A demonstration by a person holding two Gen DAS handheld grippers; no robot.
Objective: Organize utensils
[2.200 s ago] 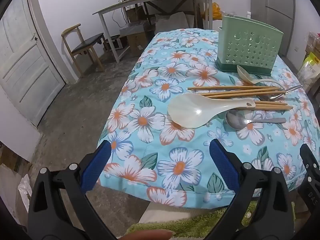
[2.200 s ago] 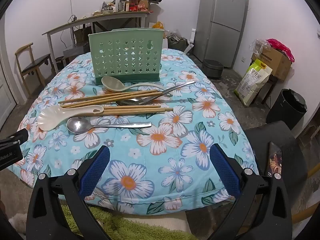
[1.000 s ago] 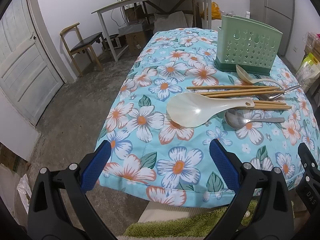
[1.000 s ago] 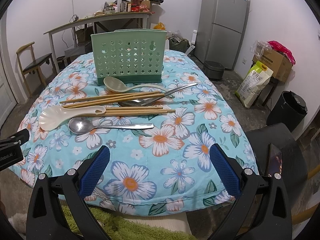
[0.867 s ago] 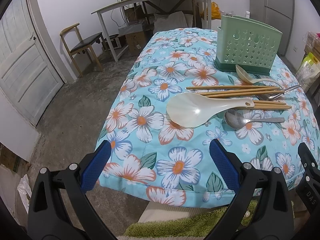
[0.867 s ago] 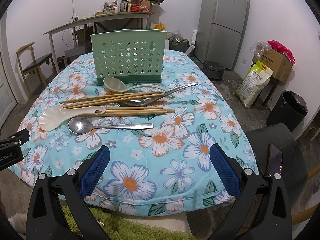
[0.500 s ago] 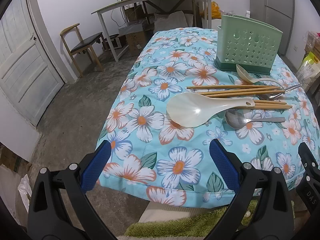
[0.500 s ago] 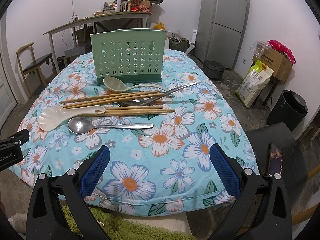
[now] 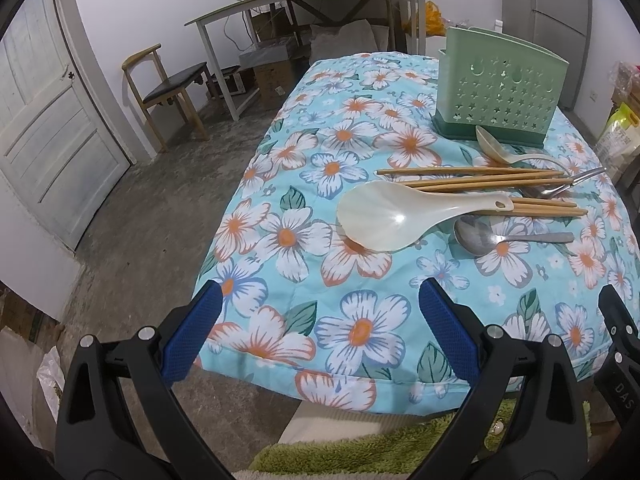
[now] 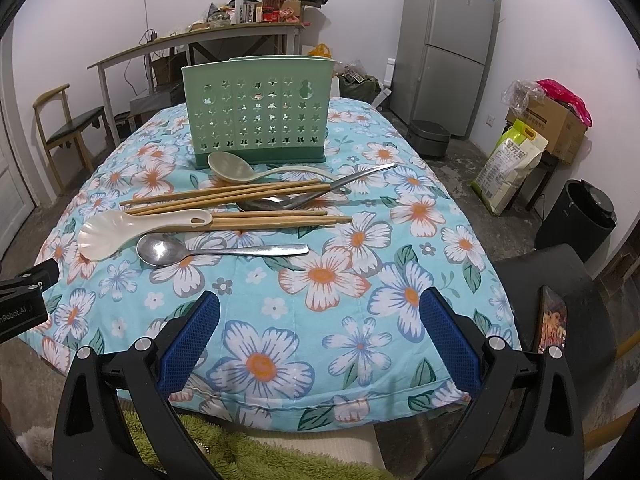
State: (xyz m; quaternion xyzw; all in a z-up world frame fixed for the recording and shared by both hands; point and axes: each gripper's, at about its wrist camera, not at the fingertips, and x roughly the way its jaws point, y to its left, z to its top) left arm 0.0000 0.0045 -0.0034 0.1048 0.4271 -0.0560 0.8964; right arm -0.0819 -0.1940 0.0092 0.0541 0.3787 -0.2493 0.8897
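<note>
A green perforated utensil holder [image 10: 258, 112] stands upright at the far side of the flowered table; it also shows in the left wrist view [image 9: 500, 100]. In front of it lie a pale soup spoon [image 10: 228, 166], several wooden chopsticks [image 10: 240, 194], a steel fork [image 10: 320, 196], a white rice paddle [image 10: 120, 232] and a steel spoon [image 10: 192, 250]. The paddle [image 9: 396, 220] and steel spoon [image 9: 484, 236] show in the left wrist view. My left gripper [image 9: 320, 332] and right gripper [image 10: 318, 332] are open and empty at the table's near edge.
The table wears a blue flowered cloth [image 10: 340, 276]. A green towel [image 10: 224, 448] lies below the near edge. A chair [image 9: 168, 88] and side table [image 9: 304, 4] stand at the left back, a fridge [image 10: 444, 44] and a black bin [image 10: 576, 216] at the right.
Nothing has visibly changed beyond slight camera shifts; both grippers stay open at the near edge.
</note>
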